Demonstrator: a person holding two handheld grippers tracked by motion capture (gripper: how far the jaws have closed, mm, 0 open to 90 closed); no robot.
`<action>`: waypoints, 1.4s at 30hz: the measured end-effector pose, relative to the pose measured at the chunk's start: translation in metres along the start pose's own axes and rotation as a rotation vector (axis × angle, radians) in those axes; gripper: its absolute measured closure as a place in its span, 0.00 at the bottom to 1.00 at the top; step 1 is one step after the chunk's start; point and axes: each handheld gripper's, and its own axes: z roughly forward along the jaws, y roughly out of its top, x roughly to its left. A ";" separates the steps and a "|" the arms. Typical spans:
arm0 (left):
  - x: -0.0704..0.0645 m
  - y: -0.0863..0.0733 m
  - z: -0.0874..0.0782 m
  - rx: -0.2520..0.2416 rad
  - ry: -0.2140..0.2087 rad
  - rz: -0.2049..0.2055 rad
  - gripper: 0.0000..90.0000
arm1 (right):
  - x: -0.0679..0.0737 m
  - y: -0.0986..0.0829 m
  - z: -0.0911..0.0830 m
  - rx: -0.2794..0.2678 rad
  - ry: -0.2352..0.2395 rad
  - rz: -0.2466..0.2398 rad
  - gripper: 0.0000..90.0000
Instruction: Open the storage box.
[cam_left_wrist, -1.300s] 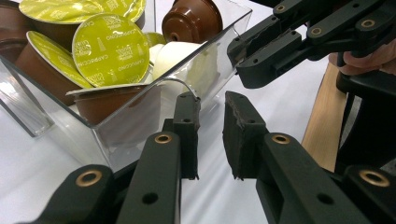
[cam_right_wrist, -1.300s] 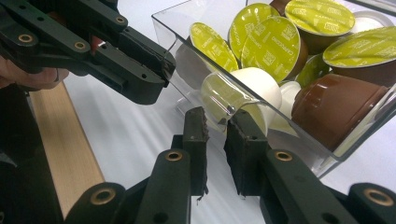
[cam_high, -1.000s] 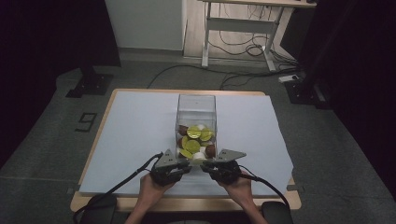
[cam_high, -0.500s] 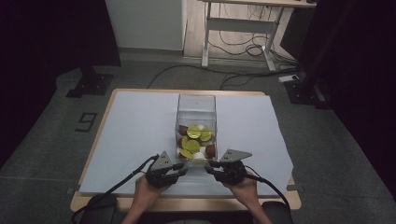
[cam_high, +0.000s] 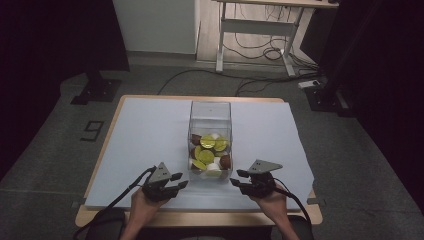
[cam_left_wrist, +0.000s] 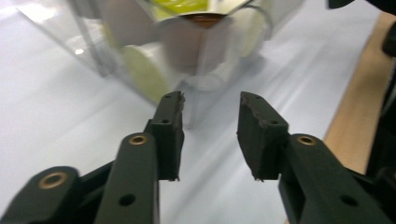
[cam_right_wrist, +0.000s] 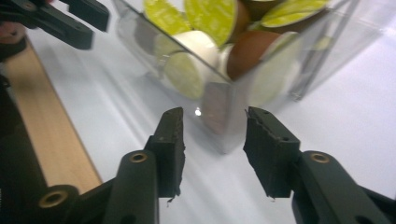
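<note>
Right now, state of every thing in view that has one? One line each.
Clear box: upright, open at the top, part-filled.
Capsules: piled inside the clear box, foil lids facing various ways.
Left gripper: open, empty, near the box's near corner.
Right gripper: open, empty, near the other near corner.

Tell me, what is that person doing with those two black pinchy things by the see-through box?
A person sits at a table with a gripper in each hand. The left gripper and the right gripper sit on either side of the near end of a clear box. Both have their jaws open and hold nothing. The box stands on a pale sheet and holds coffee capsules with green, brown and white tops. Neither gripper touches the box; they look ready to reach for it.
</note>
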 end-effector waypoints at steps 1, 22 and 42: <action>0.006 -0.002 -0.003 0.001 0.021 -0.009 0.63 | -0.003 -0.001 -0.001 0.000 -0.012 0.000 0.58; 0.062 -0.028 -0.005 0.098 0.137 -0.145 0.08 | -0.064 -0.031 -0.007 0.101 -0.224 0.118 0.17; 0.066 -0.038 0.011 0.225 0.194 -0.115 0.00 | -0.081 -0.065 0.015 0.151 -0.242 0.162 0.00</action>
